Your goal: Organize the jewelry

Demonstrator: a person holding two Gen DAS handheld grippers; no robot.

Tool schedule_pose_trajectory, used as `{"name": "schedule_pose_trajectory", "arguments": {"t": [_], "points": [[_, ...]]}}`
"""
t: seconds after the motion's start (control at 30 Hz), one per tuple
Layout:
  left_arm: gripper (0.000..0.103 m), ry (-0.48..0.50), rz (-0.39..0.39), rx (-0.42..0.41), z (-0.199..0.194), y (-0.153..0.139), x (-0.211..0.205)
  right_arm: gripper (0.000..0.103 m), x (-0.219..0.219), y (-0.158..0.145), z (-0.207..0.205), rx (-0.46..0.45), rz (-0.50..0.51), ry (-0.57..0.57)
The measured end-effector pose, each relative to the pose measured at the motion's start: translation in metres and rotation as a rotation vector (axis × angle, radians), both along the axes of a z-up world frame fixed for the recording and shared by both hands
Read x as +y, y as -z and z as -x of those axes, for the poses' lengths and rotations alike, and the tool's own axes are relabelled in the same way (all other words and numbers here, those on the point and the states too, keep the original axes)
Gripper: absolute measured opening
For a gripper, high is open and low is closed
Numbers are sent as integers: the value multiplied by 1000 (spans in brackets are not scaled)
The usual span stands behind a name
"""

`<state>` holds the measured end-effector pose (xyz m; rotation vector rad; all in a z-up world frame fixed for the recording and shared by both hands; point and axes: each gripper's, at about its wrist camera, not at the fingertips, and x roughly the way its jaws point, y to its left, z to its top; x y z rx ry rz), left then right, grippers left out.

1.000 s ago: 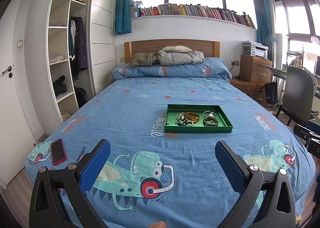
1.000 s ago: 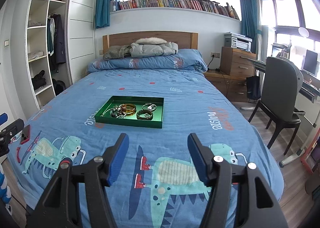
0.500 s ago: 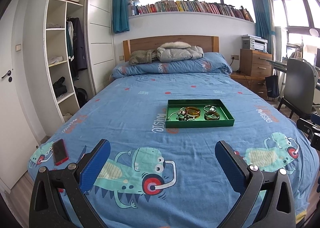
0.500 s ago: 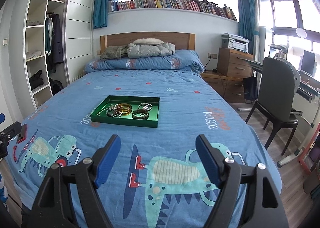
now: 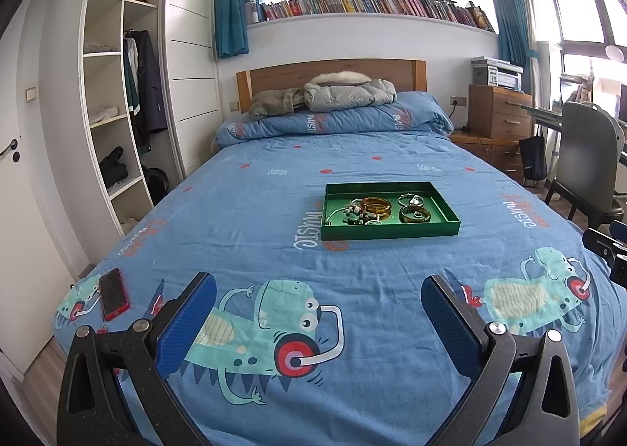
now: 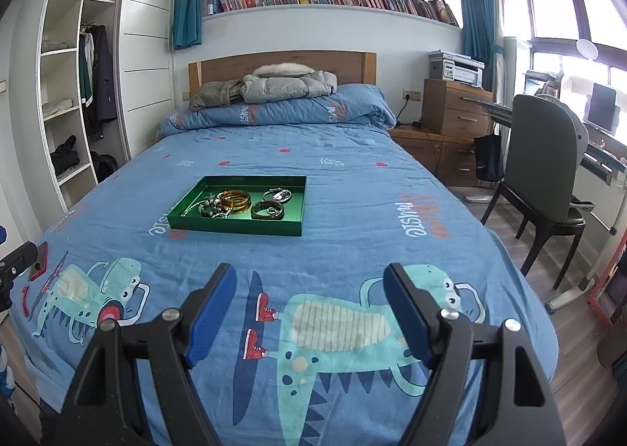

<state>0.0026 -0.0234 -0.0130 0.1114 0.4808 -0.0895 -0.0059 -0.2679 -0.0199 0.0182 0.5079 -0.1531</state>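
**Both grippers spread wide over the foot of the bed, jewelry tray ahead**

My left gripper [image 5: 318, 299] hangs with its blue pads far apart and nothing between them, above a cartoon monster with red headphones printed on the blue bedspread [image 5: 254, 234]. My right gripper [image 6: 309, 289] is released as well, its pads apart over another printed monster, nothing held. A bit of the right tool shows at the far right edge of my left view, and a bit of the left tool at the far left edge of my right view

Beyond both tools, well apart from the fingertips, the green tray [image 5: 392, 228] lies flat on the bedspread: ahead and slightly right of my left gripper, ahead and slightly left of my right one. Inside it I see an amber bangle [image 5: 375, 205], a dark bangle [image 5: 414, 214], a silver piece [image 5: 410, 198] toward the back, and a tangle of beads [image 5: 354, 215] on the tray's left part

To the left of my left gripper, near the bed's edge, a red phone [image 5: 113, 293] lies face up. Farther off, jackets are heaped against the wooden headboard [image 5: 274, 74]. A chair [image 6: 544, 164] stands off to the right
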Motion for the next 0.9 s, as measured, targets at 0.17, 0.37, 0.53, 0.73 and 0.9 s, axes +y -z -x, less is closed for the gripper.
{"name": "schedule_pose_trajectory", "arguments": {"t": [0.17, 0.37, 0.53, 0.73, 0.9], "points": [[103, -3, -3, 8, -3, 3, 0, 76, -3, 4, -2, 6, -5, 5], [103, -12, -5, 21, -8, 8, 3, 76, -4, 9, -7, 19, -7, 6], [103, -20, -3, 29, -12, 11, 5, 76, -5, 12, -9, 26, -8, 8], [103, -25, -2, 36, -14, 14, 8, 76, -5, 13, -11, 30, -7, 12], [103, -29, -1, 42, -16, 16, 9, 76, -6, 15, -12, 35, -7, 11]]}}
